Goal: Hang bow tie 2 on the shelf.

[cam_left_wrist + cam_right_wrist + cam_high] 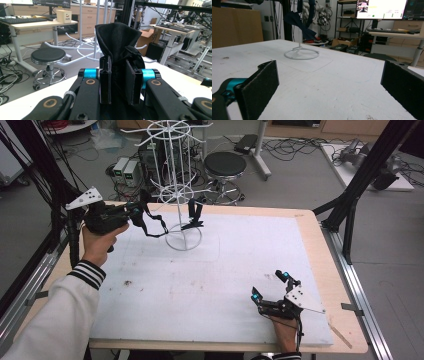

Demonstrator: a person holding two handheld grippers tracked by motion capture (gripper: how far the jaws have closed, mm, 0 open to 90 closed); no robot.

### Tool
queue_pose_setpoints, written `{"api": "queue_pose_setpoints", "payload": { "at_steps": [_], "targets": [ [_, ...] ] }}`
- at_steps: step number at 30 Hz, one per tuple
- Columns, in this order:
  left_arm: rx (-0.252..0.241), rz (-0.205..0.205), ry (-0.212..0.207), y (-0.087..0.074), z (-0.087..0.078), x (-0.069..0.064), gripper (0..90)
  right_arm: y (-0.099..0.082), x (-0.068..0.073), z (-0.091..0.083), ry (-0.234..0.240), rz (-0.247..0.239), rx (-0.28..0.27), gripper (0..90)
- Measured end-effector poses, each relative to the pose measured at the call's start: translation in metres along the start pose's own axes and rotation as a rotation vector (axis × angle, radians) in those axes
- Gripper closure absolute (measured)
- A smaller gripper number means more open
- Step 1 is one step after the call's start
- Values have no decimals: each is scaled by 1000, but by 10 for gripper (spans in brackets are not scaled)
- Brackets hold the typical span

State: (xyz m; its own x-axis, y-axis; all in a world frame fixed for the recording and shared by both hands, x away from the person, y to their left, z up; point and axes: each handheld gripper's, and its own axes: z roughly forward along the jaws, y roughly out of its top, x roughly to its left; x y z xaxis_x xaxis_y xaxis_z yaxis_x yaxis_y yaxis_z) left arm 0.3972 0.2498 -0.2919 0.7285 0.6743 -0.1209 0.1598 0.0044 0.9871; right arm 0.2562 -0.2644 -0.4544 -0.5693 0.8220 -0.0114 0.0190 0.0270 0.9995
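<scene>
At the bench's far left the left tongs [131, 212] are clamped on a black strap [150, 225], held in the air beside the white rack [176, 190] where another strap [194, 212] hangs, while the right tongs [270, 286] rest apart at the near right.

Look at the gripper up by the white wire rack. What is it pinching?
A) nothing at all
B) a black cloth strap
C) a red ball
B: in the left gripper view, the left gripper has its jaws shut on the black cloth strap, which in the high view trails toward the white wire rack.
</scene>
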Motion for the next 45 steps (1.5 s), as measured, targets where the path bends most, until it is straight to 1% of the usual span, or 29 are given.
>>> {"api": "queue_pose_setpoints", "payload": {
  "at_steps": [4, 6, 10, 13, 16, 18, 21, 23, 24, 26, 30, 33, 39, 45],
  "targets": [
    [4, 5, 0, 2, 3, 0, 764, 0, 0, 0, 0, 3, 0, 8],
    [-1, -1, 0, 3, 4, 0, 763, 0, 0, 0, 0, 0, -1, 8],
    [3, 12, -2, 5, 7, -1, 763, 0, 0, 0, -1, -5, -1, 8],
    [4, 13, 1, 7, 10, 0, 763, 0, 0, 0, -1, -2, 0, 8],
    [-1, 1, 4, 6, 13, 2, 764, 0, 0, 1, 0, -5, -1, 8],
    [12, 2, 9, 5, 15, 4, 764, 0, 0, 0, -1, 1, 0, 8],
    [19, -5, 13, 4, 17, 6, 764, 0, 0, 0, 0, 0, -1, 8],
    [33, -5, 23, 5, 18, 7, 763, 0, 0, 0, 0, 1, 0, 8],
    [34, -6, 21, 7, 19, 7, 764, 0, -1, 1, 0, 0, -1, 8],
    [37, 1, 19, 10, 20, 7, 764, 0, -1, 0, 1, 2, 2, 8],
    [65, 14, 26, 15, 25, 7, 764, 0, -1, 1, 0, -7, 0, 8],
    [79, 24, 30, 16, 29, 8, 763, 0, -1, 1, 0, -6, 0, 8],
    [97, 26, 35, 17, 33, 12, 763, 0, -1, 1, 0, -7, 0, 8],
    [138, 49, 49, 19, 39, 13, 763, 0, 0, 1, 1, -3, 3, 8]
  ]
}}
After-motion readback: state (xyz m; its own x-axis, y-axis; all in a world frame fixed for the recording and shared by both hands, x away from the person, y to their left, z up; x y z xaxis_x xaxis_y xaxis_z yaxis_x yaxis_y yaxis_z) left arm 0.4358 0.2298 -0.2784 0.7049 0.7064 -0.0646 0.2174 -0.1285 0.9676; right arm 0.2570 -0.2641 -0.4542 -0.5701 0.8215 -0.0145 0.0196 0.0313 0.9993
